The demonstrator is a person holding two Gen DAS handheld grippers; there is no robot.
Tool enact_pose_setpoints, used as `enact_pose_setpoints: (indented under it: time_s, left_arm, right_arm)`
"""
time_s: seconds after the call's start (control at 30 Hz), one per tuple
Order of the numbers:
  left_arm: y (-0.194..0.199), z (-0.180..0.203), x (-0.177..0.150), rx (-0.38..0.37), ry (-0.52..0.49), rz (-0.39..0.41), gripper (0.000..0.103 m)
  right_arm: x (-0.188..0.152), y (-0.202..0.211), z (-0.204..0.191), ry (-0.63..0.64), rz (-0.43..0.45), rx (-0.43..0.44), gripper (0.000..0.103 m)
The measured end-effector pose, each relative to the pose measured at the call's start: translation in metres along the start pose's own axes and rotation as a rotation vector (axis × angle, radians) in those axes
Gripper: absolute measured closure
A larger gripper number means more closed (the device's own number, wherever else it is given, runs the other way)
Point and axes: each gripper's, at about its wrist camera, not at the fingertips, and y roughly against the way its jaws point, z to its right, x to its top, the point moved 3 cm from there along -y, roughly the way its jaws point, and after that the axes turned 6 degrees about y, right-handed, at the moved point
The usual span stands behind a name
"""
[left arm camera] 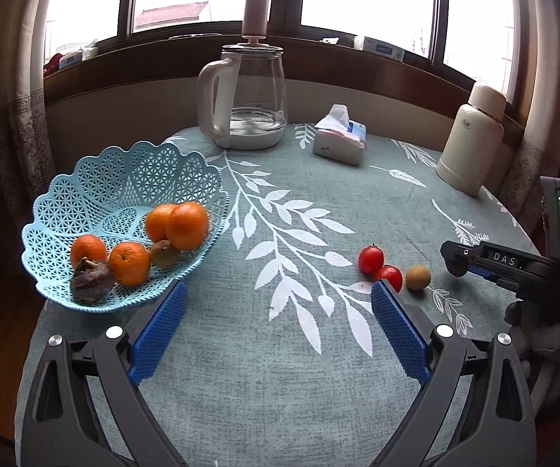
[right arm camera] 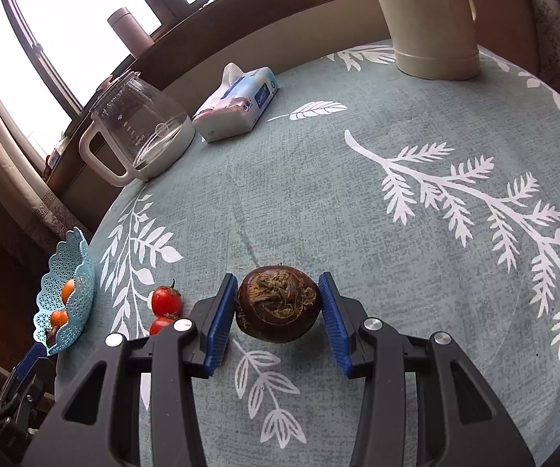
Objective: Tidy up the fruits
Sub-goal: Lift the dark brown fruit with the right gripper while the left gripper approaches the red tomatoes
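Two blue pads of the right gripper (right arm camera: 278, 311) pinch a water chestnut (right arm camera: 277, 305) between the jaws for carrying; the left gripper (left arm camera: 276, 327) hangs spread, empty.

White capital letters "DAS" stand out on the dark body of the right tongs (left arm camera: 459, 264), seen from the left wrist view near the worktop's right edge. The glass kettle (right arm camera: 146, 132) carries a column of measuring marks and a small round emblem on its wall, too fine to read. The tissue pack (right arm camera: 241, 105), beside the kettle toward the far edge, shows blue print and a small red mark on its wrapper, blurred beyond reading. On the cream flask (left arm camera: 470, 138) at the far right edge sits a small dark logo, also unreadable.
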Motion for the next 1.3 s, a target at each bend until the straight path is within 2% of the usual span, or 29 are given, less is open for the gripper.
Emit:
enact_pose_setpoints:
  time_s: [0.4,0.63,0.83,0.9,1.03,1.13,1.3]
  left_arm:
    - [-0.044,0.046,-0.006,-0.048,-0.094,-0.083,0.007]
    - [-0.062,0.062,-0.008,-0.093,-0.118,-0.130,0.021]
    - [-0.079,0.073,-0.013,-0.126,-0.138,-0.179,0.040]
    - [-0.084,0.075,-0.014,-0.135,-0.138,-0.192,0.044]
    - [-0.088,0.077,-0.015,-0.144,-0.140,-0.208,0.049]
    - [-0.090,0.078,-0.015,-0.153,-0.141,-0.217,0.059]
    - [-0.089,0.080,-0.016,-0.175,-0.145,-0.216,0.071]
  right_arm:
    - [-0.002,0.001,0.004,-0.020,0.009,0.030,0.059]
    - [-0.005,0.002,-0.003,0.011,0.018,0.012,0.059]
    - [-0.005,0.001,-0.002,0.010,0.018,0.011,0.059]
    - [-0.005,0.001,-0.002,0.008,0.018,0.011,0.059]
    - [-0.005,0.001,-0.002,0.014,0.018,0.011,0.059]
    - [-0.005,0.000,-0.002,0.014,0.018,0.011,0.059]
    - [-0.005,0.000,-0.003,0.015,0.018,0.011,0.059]
